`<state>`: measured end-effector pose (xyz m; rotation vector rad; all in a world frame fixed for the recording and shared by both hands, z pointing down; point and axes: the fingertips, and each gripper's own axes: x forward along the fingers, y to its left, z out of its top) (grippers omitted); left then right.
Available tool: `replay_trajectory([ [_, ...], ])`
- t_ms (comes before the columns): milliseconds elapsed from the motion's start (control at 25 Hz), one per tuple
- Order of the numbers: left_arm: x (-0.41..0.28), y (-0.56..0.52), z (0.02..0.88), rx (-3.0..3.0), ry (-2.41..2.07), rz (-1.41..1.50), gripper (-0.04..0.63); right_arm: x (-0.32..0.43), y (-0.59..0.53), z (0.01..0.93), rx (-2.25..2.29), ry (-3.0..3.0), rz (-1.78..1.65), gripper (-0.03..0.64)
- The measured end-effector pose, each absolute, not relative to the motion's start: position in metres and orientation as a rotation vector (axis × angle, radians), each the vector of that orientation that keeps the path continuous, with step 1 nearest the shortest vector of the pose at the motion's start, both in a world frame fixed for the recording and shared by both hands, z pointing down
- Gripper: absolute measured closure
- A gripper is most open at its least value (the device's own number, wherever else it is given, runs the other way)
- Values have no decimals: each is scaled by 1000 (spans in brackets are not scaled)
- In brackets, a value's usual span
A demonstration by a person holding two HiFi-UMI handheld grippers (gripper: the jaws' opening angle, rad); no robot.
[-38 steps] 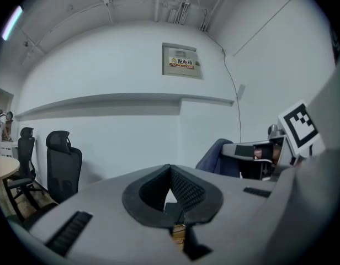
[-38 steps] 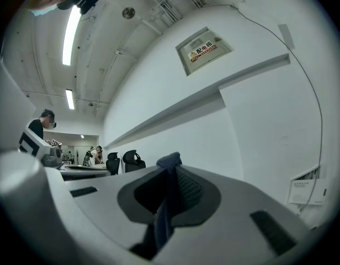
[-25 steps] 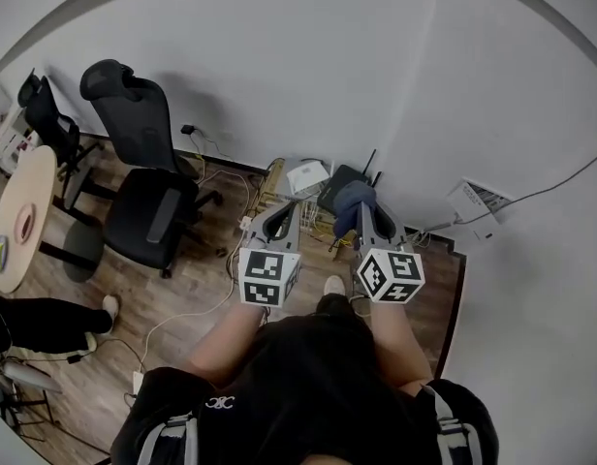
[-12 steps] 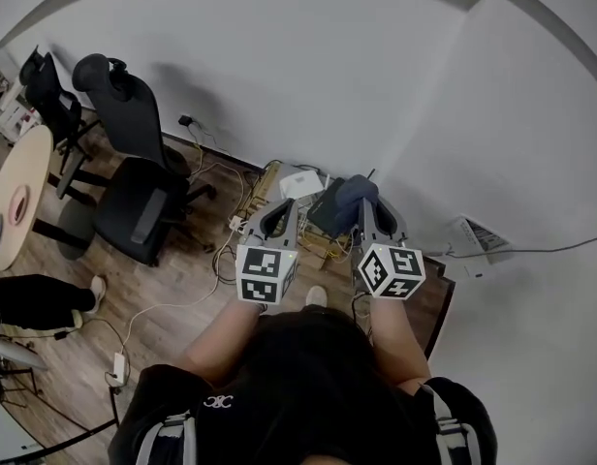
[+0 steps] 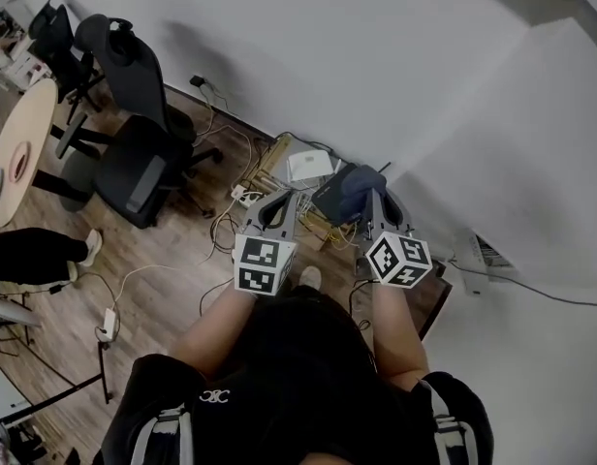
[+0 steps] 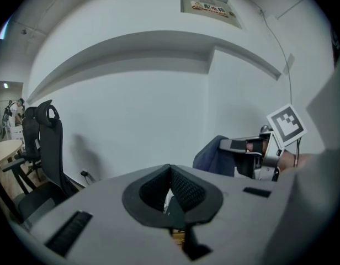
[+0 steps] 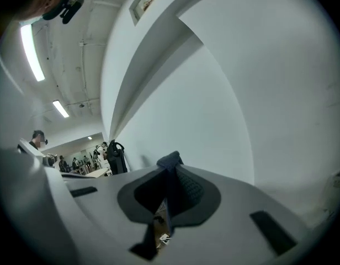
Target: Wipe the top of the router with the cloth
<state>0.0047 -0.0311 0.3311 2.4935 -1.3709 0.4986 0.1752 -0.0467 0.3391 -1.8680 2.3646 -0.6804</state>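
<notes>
In the head view a black router (image 5: 328, 192) with a thin antenna sits on a low wire rack by the wall, next to a flat white device (image 5: 307, 166). My right gripper (image 5: 369, 195) is shut on a dark blue cloth (image 5: 361, 181), which hangs over the router's right end; whether it touches I cannot tell. In the right gripper view the cloth (image 7: 170, 160) pokes out past the right gripper's (image 7: 170, 170) closed jaws. My left gripper (image 5: 281, 198) hovers left of the router, shut and empty. From the left gripper (image 6: 170, 173) view, the cloth (image 6: 213, 154) shows at the right.
Two black office chairs (image 5: 134, 153) and a round wooden table (image 5: 17, 153) stand at the left. Cables and a power strip (image 5: 235, 201) lie on the wooden floor. A person's leg (image 5: 37, 255) is at the far left. White walls meet in a corner behind the router.
The head view has swung, so the chairs and table sit higher and farther left. Both grippers stay by the router, and the right one still holds the cloth.
</notes>
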Motion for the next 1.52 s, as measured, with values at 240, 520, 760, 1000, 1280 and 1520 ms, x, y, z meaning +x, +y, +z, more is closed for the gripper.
replay_trajectory([
  [240,-6,-64,352,2422,-1378,461,601,179,-81,378,-1816,2345,-898,611],
  [520,-13,-79,376,2344,-1354,460,601,186,-102,430,-1809,2204,-1174,611],
  [760,-17,-83,413,2279,-1321,493,601,183,-111,478,-1855,2180,-1317,612],
  [1000,-21,-85,465,2197,-1289,533,601,177,-121,518,-1903,2240,-1433,612],
  [1280,-30,-83,546,2135,-1252,580,601,162,-123,565,-1910,2326,-1535,611],
  [1520,-40,-90,617,2047,-1253,564,601,142,-135,604,-1827,2499,-1576,611],
])
